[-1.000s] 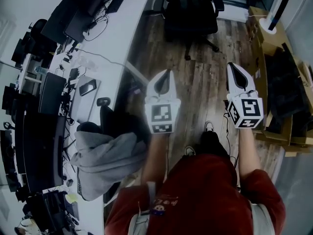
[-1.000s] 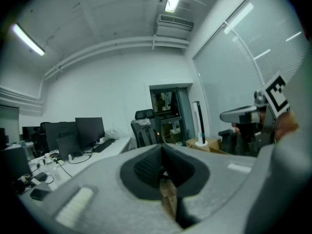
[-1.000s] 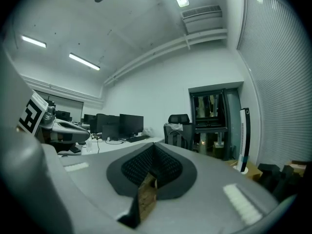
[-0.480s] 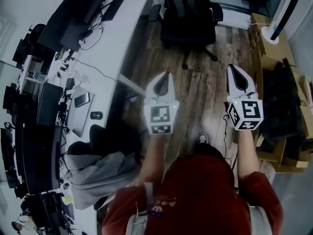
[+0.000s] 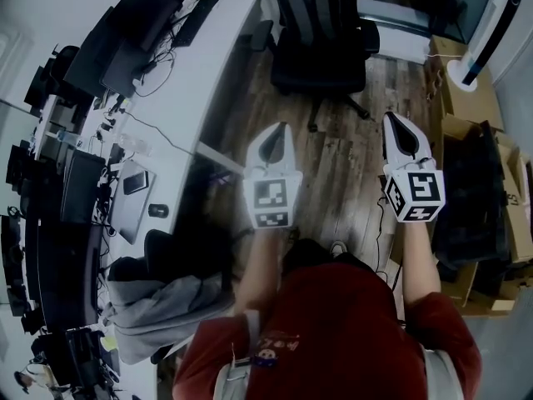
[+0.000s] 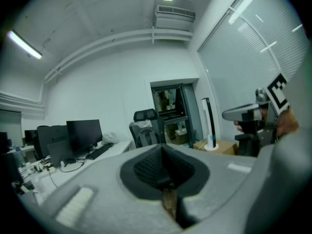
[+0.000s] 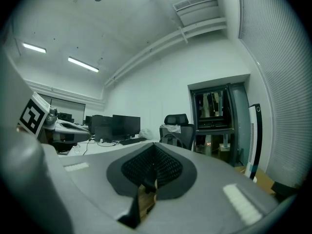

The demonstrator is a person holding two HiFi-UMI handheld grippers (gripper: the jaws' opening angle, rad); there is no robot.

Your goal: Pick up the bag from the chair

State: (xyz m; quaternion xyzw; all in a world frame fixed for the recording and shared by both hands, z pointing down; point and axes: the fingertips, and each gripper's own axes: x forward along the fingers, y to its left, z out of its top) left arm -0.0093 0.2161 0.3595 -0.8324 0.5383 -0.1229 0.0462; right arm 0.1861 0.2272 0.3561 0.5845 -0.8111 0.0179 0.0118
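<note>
Ahead, the backpack (image 5: 311, 8) sits untouched on the office chair (image 5: 326, 67); we hold the left gripper (image 5: 278, 133) and right gripper (image 5: 398, 125) well short, fingers pressed together, empty.

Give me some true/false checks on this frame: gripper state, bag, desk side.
1. The left gripper and the right gripper are both shut and empty. True.
2. The bag sits on the black chair ahead of the person. True.
3. The left gripper touches the bag. False: it is well short of it, with bare floor between them.
4. The desk runs along the person's right. False: it is on the left.
</note>
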